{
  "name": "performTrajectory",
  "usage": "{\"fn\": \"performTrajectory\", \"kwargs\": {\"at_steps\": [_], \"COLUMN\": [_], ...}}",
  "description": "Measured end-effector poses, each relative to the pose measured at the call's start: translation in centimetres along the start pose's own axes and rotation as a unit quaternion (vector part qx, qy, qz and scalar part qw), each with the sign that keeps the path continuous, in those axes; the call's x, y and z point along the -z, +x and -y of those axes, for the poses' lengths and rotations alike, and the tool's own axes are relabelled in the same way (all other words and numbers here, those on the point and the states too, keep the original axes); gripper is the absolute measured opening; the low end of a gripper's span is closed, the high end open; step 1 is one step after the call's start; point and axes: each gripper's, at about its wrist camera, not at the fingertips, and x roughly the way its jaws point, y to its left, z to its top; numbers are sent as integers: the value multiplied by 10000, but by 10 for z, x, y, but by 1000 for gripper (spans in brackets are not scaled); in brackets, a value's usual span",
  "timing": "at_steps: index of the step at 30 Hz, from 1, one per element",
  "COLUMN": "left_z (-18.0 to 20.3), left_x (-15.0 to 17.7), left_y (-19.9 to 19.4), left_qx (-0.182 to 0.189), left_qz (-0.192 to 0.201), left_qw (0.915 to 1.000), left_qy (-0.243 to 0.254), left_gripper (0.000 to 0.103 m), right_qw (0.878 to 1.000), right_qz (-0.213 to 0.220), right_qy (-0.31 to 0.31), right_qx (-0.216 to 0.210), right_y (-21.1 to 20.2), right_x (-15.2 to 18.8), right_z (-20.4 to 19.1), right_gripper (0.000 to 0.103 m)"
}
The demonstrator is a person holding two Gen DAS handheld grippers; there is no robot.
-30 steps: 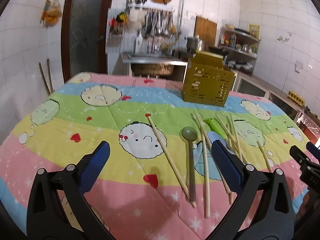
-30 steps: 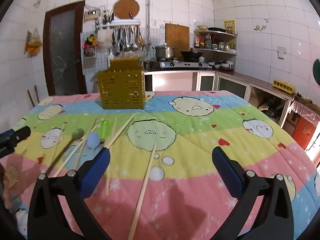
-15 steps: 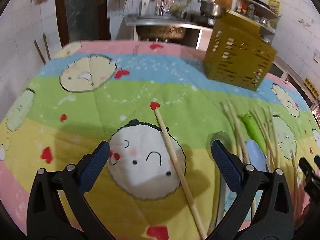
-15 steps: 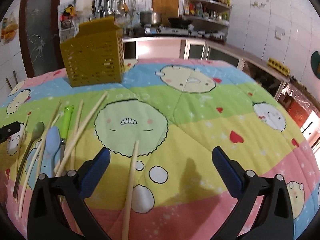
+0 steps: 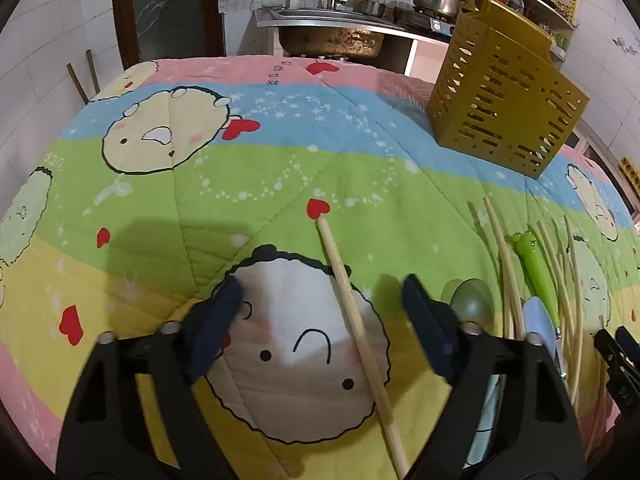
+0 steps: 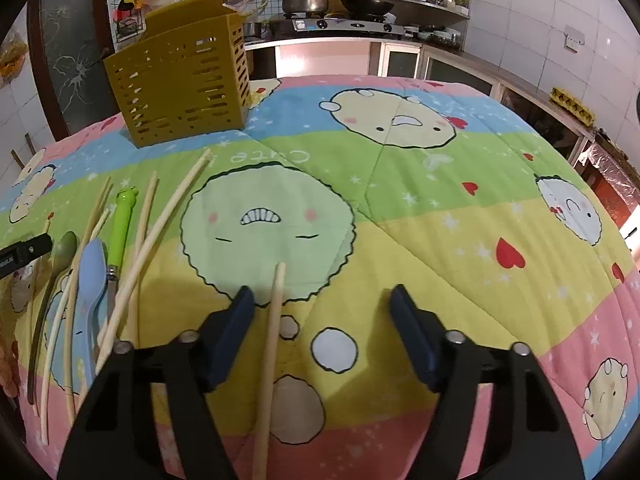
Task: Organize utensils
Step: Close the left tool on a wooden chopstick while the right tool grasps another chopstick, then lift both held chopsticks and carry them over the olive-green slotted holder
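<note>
Both tongs have dropped closer to the quilted cover since a second ago and tipped more steeply down, and their jaws, fully spread then, are now closing. Each straddles a single loose chopstick, presumably so that both sticks can be pinched at once and carried off together.

Nearest in the left wrist view, the left tongs (image 5: 322, 314) have a pale chopstick (image 5: 352, 312) between their blue pads, a little nearer the right-hand pad; neither pad touches it yet. Its long axis runs from bottom right, under the tongs, up and slightly left, with the far tip just short of a red heart printed on the cover.

In the right wrist view, the right tongs (image 6: 322, 320) also bracket a lone chopstick (image 6: 272, 336), which lies just beside the left-hand pad, apparently not yet pressed. It runs almost straight away from the camera, leaning a touch right, and its far end rests on the edge of the green cartoon face.

Farther off, between the two hands, the other utensils lie in a loose bundle, all lengthwise toward the far side: a grey-green spoon (image 6: 60, 264), a blue spoon (image 6: 90, 280), a green-handled utensil (image 6: 122, 228) and several more chopsticks (image 6: 168, 216).

Farthest back on the bench stands the yellow slotted holder (image 6: 184, 76), upright and well apart from everything; I judge that is where the utensils belong.
</note>
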Motion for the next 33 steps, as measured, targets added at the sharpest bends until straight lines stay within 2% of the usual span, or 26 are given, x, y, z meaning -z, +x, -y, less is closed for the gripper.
{"fn": "performTrajectory", "kwargs": {"at_steps": [2, 6, 16, 21, 26, 33], "left_z": [-1, -3, -3, 3, -1, 4], "left_x": [-3, -10, -22, -19, -18, -16], "left_y": [0, 5, 16, 16, 10, -20], "left_qx": [66, 137, 157, 72, 205, 298], "left_qz": [-53, -178, -313, -209, -146, 355], "left_qw": [10000, 9997, 9994, 9998, 9996, 9989], "left_qy": [-42, -85, -76, 22, -113, -33], "left_gripper": [63, 50, 11, 10, 9, 5], "right_qw": [10000, 9999, 9997, 9994, 9986, 9972], "right_qz": [-13, -53, -104, -98, -9, 329], "right_qy": [-24, -89, -42, 12, 97, 84], "right_qx": [-57, -117, -221, -333, -514, -661], "right_y": [0, 3, 13, 14, 9, -10], "right_x": [-2, -6, -17, -20, -21, -29], "right_z": [-3, -9, -14, -14, -11, -11], "right_gripper": [52, 36, 11, 6, 5, 5]}}
